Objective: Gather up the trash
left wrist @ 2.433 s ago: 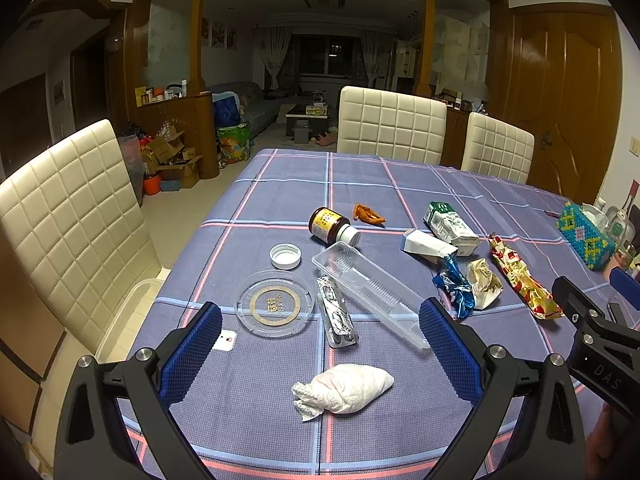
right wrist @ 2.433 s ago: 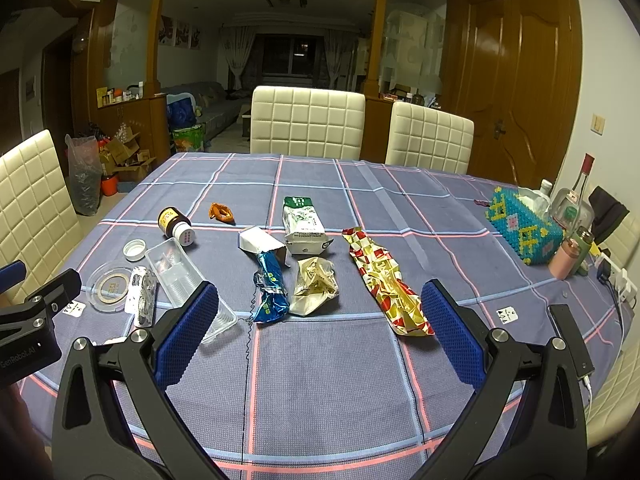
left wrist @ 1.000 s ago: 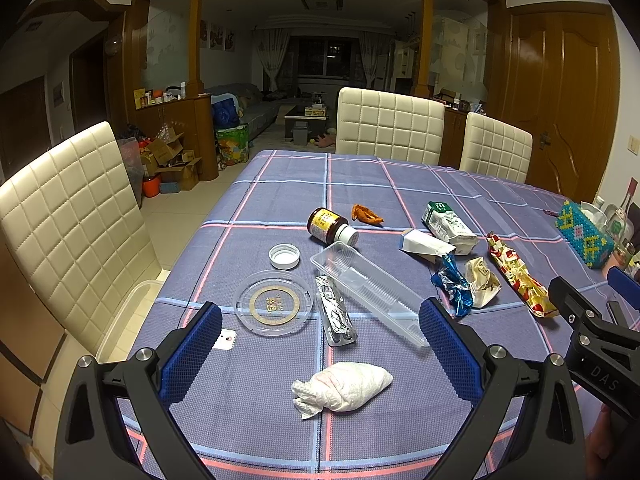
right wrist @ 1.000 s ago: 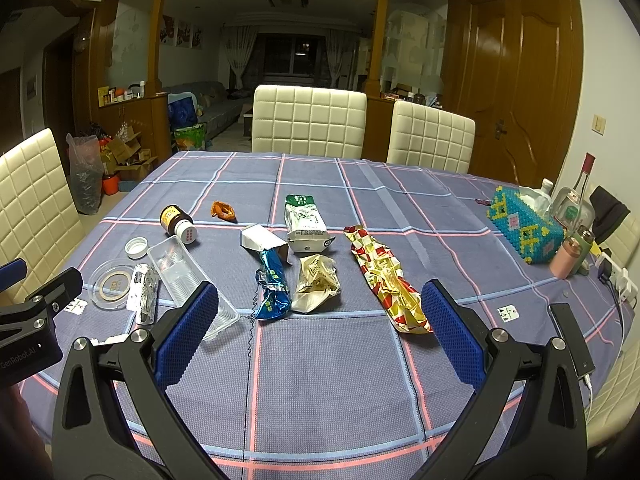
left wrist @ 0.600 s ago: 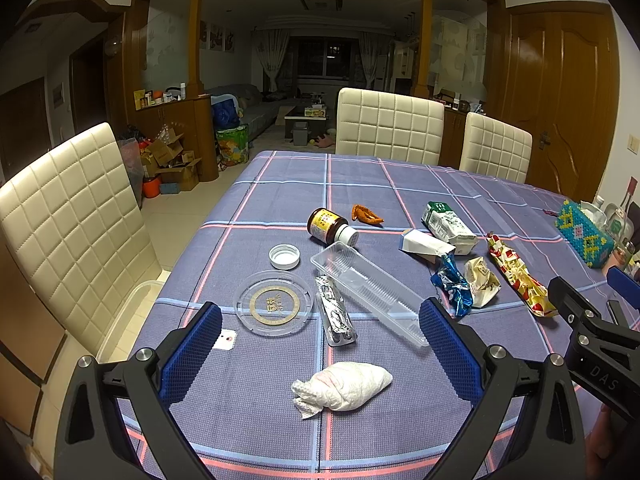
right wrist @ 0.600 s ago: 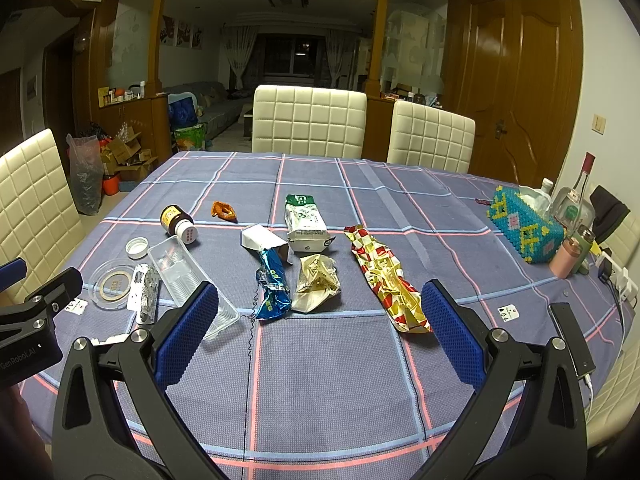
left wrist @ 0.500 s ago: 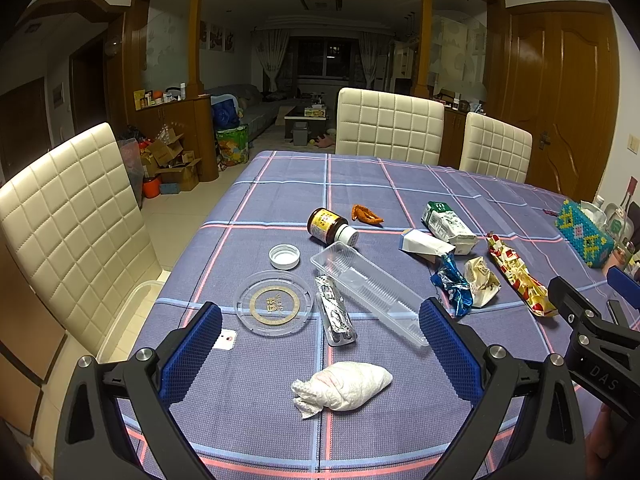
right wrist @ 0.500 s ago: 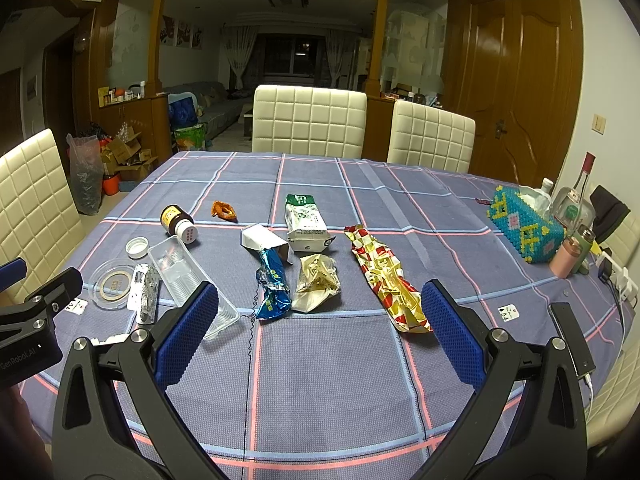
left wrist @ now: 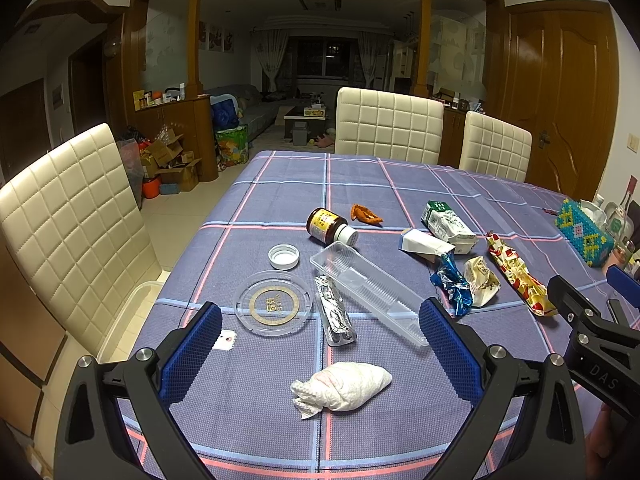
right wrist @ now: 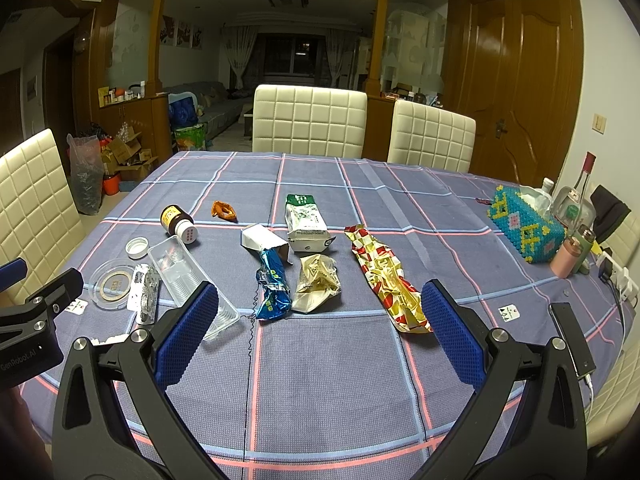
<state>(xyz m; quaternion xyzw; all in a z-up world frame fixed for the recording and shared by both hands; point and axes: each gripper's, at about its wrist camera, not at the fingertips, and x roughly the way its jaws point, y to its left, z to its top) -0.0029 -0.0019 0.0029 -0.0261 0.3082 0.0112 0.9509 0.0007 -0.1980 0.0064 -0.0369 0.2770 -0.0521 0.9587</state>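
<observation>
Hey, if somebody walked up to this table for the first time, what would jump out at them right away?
Probably the litter strewn across the checked tablecloth: a red-and-gold wrapper right of centre, with a shiny blue wrapper and a crumpled gold one side by side. Nearer the left hand-held gripper, which is open, lies a balled-up white tissue, with a long clear plastic tray beyond it.

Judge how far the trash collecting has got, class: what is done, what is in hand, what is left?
Done: nothing visible; no bin shows. In hand: nothing; the left gripper and right gripper are both open and empty above the table. Left: all of it, including the tissue, tray, bottle, blue wrapper and red-gold wrapper.
</observation>
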